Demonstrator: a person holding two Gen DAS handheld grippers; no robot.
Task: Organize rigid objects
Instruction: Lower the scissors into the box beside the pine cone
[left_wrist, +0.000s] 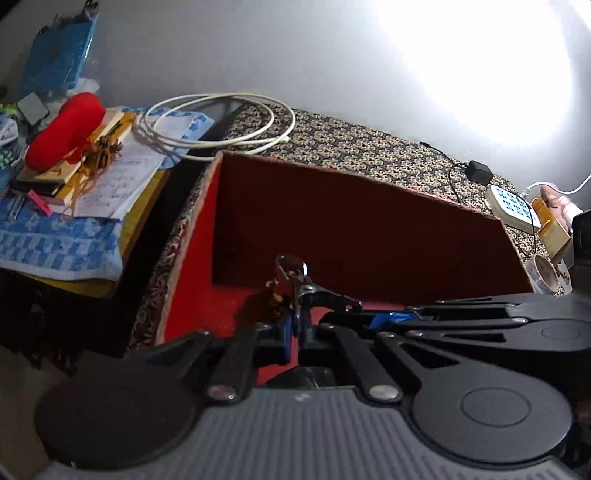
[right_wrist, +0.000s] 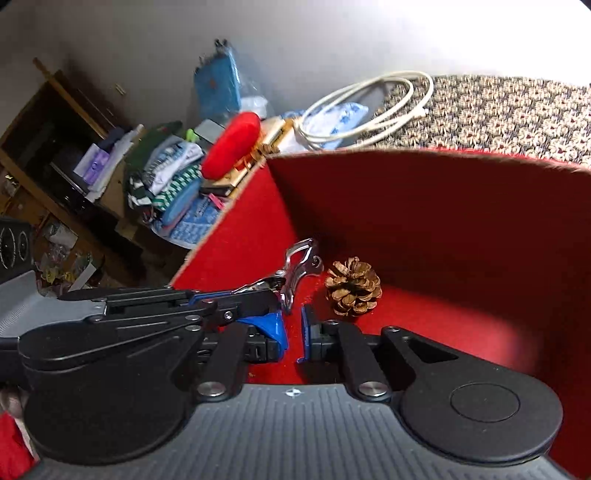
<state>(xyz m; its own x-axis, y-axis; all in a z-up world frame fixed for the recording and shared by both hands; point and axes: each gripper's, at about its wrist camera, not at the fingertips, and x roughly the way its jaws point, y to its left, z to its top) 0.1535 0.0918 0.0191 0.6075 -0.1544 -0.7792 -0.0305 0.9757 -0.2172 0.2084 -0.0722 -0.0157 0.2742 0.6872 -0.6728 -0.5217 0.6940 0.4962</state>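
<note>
My left claw (left_wrist: 293, 334) is clamped on a metal clip (left_wrist: 295, 278) w/ thin purchase, low inside the red box (left_wrist: 332, 206); it could twist out & knock the pinecone (right_wrist: 353, 287). Right claw (right_wrist: 294, 338) sits apart, empty, may snag the clip

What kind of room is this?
Probably a lived-in room at home: a patterned bedspread, folded clothes piled on a side table, and a wooden cabinet crammed with odds and ends.
</note>
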